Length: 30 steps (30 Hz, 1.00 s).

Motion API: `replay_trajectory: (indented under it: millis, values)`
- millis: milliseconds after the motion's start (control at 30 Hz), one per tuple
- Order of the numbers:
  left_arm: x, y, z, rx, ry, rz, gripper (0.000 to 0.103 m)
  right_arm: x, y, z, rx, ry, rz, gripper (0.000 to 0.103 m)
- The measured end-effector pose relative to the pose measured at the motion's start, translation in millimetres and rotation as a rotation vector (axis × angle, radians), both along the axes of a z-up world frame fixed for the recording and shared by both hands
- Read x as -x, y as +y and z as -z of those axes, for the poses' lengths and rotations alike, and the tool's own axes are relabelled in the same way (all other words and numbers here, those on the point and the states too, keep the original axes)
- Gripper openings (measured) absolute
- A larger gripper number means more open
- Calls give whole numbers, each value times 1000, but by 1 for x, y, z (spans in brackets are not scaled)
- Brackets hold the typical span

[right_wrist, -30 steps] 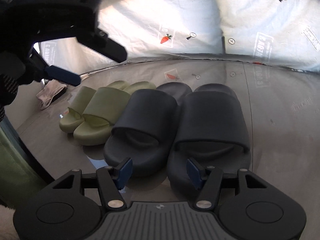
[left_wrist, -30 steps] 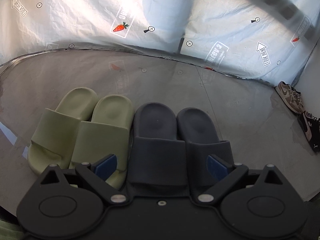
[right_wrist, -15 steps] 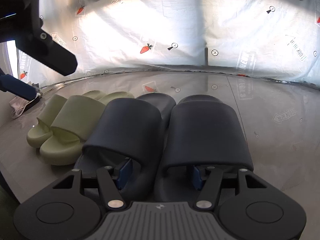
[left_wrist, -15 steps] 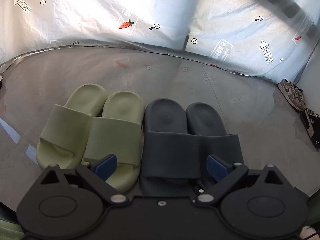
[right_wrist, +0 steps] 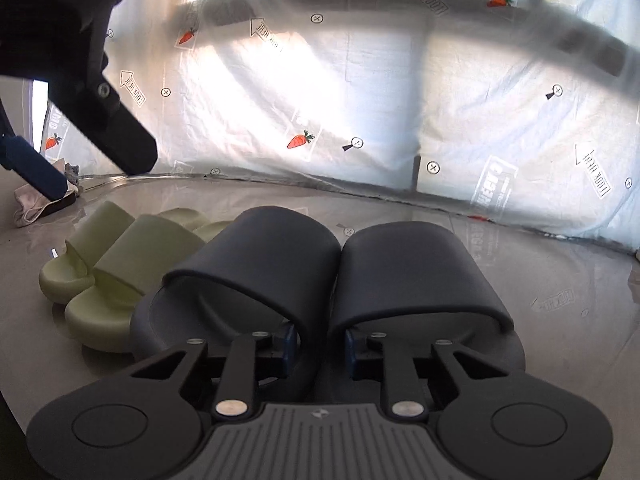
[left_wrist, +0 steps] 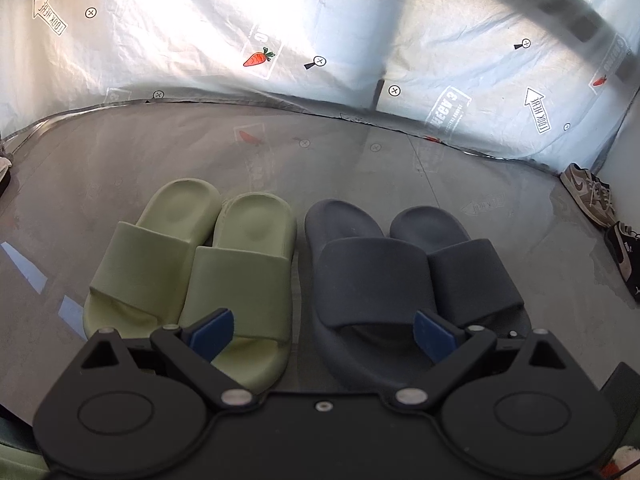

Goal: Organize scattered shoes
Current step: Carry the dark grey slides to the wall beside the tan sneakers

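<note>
On the glossy grey floor (left_wrist: pixel 360 160), in front of a white plastic sheet (left_wrist: pixel 180 20) printed with carrots and arrows, two pairs of slides stand side by side in a row. From the left wrist view, the green slides (left_wrist: pixel 192 264) sit on the left, touching each other along their inner edges, and the dark slides (left_wrist: pixel 400 280) sit just to their right, with a narrow strip of floor between the two pairs. All four point the same way, toes toward the camera.

Hovering above the toe ends, the left tongs (left_wrist: pixel 324 334) stand wide with nothing between the blue pads (left_wrist: pixel 212 330); one pad is over the right-hand green slide and the other over the nearer dark slide.

Seen from the right wrist, the right tongs (right_wrist: pixel 320 350) reach into the dark pair (right_wrist: pixel 340 280) from the toe side. One finger goes under each strap, so the adjoining inner sides of the two slides lie between the fingers. The jaws are closing, now narrow, and the pads appear to press on those inner sides. The left tongs (right_wrist: pixel 76 92) show at upper left, above the green pair (right_wrist: pixel 116 272).

Far to the right, against the sheet, a tan sneaker (left_wrist: pixel 588 196) and a black sneaker (left_wrist: pixel 624 256) lie near each other, well apart from the slides
</note>
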<state>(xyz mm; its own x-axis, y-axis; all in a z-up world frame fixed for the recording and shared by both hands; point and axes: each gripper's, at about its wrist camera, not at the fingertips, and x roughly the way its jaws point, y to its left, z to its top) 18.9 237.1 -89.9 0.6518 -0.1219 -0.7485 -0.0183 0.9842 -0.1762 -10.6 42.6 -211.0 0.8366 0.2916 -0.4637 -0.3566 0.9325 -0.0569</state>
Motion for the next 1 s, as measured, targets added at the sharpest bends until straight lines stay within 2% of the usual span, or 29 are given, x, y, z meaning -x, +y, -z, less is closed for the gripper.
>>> replay_trajectory:
  millis: [200, 467, 667, 800, 1000]
  values:
    - [-13, -10, -4, 19, -23, 30, 98, -8, -22, -17, -32, 11, 76, 25]
    - [-44, -53, -10, 57, -71, 130, 98, -17, -81, -57, -15, -85, 233, 26]
    - [-68, -109, -16, 86, -102, 206, 98, -36, -146, -90, 28, -199, 368, 29]
    - [-79, -158, -18, 68, -123, 237, 98, -49, -201, -106, 51, -255, 427, 30]
    - [-93, -239, -19, 70, -124, 240, 98, -72, -291, -114, 66, -267, 460, 33]
